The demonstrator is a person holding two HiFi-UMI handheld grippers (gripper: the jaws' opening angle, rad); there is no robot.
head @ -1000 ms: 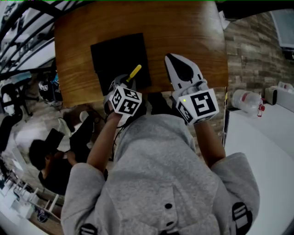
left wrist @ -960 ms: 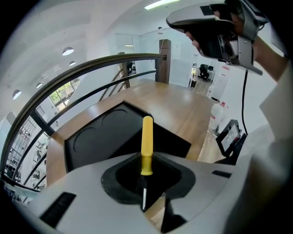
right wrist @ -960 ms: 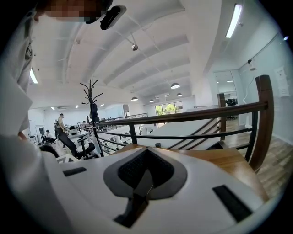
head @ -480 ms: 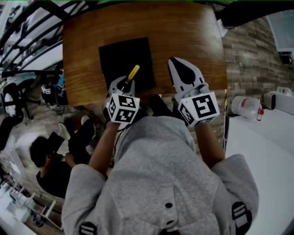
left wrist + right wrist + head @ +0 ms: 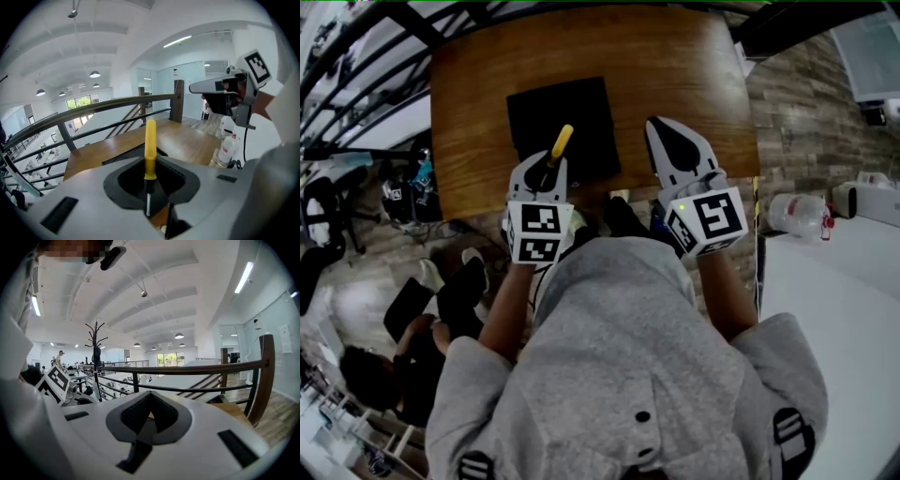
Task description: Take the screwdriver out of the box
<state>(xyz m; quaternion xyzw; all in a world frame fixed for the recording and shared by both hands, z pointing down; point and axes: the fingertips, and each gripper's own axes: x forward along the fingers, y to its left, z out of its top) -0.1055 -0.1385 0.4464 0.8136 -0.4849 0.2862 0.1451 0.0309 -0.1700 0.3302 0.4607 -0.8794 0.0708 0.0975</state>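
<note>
A screwdriver [image 5: 561, 143] with a bright yellow handle, a black collar and a silver shaft shows against a plain black box [image 5: 581, 108], on a table [image 5: 675, 56] of warm brown wood with streaky grain. The left gripper [image 5: 547, 165] and right gripper [image 5: 660, 127] are pale grey-white with black pads, and each carries a cube patterned with black-and-white square markers. The person's sweatshirt [image 5: 628, 356] is plain light grey, and the floor [image 5: 797, 112] has a grey-brown brick-like pattern.
</note>
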